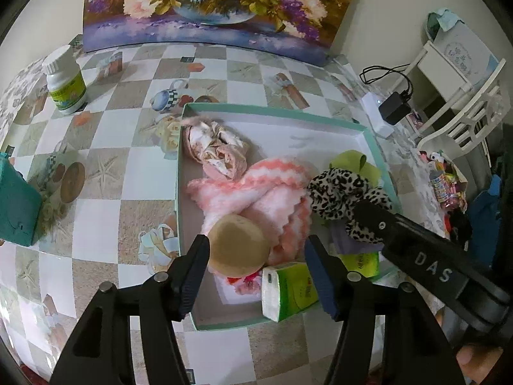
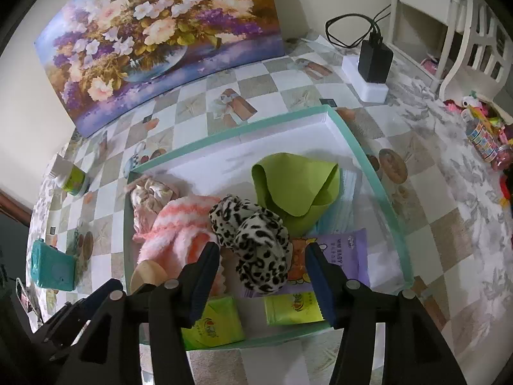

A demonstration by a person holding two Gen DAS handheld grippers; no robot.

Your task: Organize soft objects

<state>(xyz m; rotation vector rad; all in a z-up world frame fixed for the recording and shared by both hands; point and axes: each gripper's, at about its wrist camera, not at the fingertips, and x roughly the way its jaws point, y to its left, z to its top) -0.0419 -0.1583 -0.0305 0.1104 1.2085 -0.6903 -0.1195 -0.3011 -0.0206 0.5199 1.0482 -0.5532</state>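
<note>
Sitting in teal-rimmed box (image 2: 378,173) on checkered tabletop (image 1: 105,173): pink-white fluffy cloth (image 1: 256,192), leopard scrunchie (image 2: 256,240), green cloth (image 2: 298,186), tan sponge (image 1: 239,247), tissue pks. Hovering over box w/ jaws spread, gripping nothing: left tool (image 1: 256,276), right tool (image 2: 263,279).

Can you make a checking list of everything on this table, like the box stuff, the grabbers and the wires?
Surface: checkered patterned tablecloth, covers the table.
Job's things: shallow mint-green cardboard tray holds a pink-and-white fluffy cloth, a leopard-print fabric scrunchie, a lime-green folded cloth, a beige round sponge puff, a crumpled pale pink floral fabric and green tissue packets.
Clutter: white pill bottle with green label; teal box; colourful toys.
Grippers: left gripper open, jaws either side of the puff; right gripper open over the scrunchie.
Cables: black charger with cord on a white power strip.
Surroundings: flower painting; white chair.
</note>
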